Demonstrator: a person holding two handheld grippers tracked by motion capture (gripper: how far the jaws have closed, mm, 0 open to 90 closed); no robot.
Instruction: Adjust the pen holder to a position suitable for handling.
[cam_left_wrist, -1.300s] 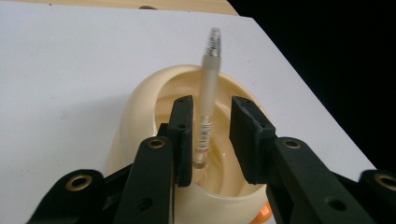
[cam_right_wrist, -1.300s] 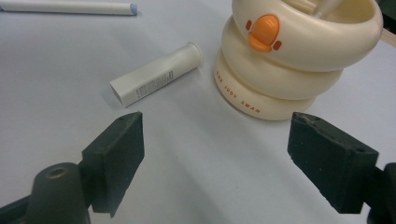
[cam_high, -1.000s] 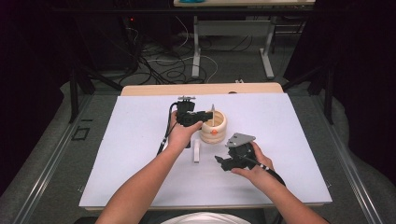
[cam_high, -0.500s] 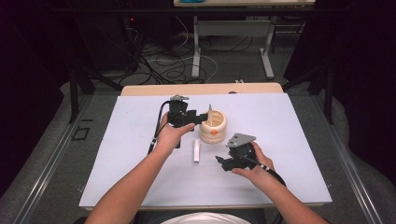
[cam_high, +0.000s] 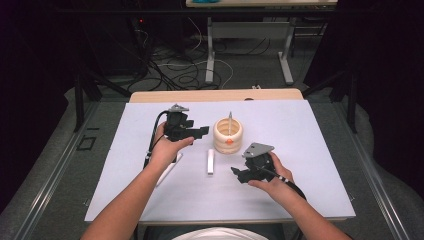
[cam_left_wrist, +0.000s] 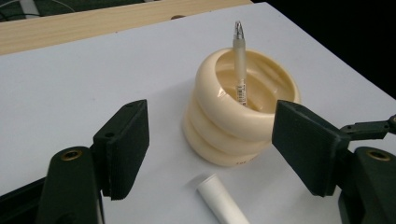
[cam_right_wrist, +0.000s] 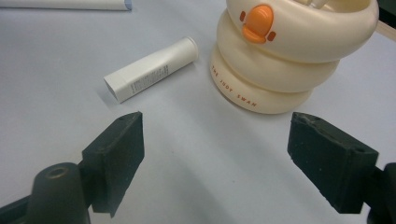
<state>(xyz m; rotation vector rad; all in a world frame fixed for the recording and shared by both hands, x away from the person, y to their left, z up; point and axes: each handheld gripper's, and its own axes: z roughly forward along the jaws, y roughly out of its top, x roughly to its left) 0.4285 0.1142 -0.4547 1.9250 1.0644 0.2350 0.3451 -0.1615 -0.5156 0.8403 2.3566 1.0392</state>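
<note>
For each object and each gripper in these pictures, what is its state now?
Left gripper: open, empty, raised.
Right gripper: open, empty.
Pen: upright in the holder.
Duck-shaped pen holder: upright.
White tube: lying flat, capped.
Long white stick: lying flat.

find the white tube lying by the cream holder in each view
High view: white tube lies at table centre, just below-left of the cream holder.
Left gripper view: tube at bottom centre, before the holder.
Right gripper view: tube upper left of the holder.
Shared landmark: the holder.
</note>
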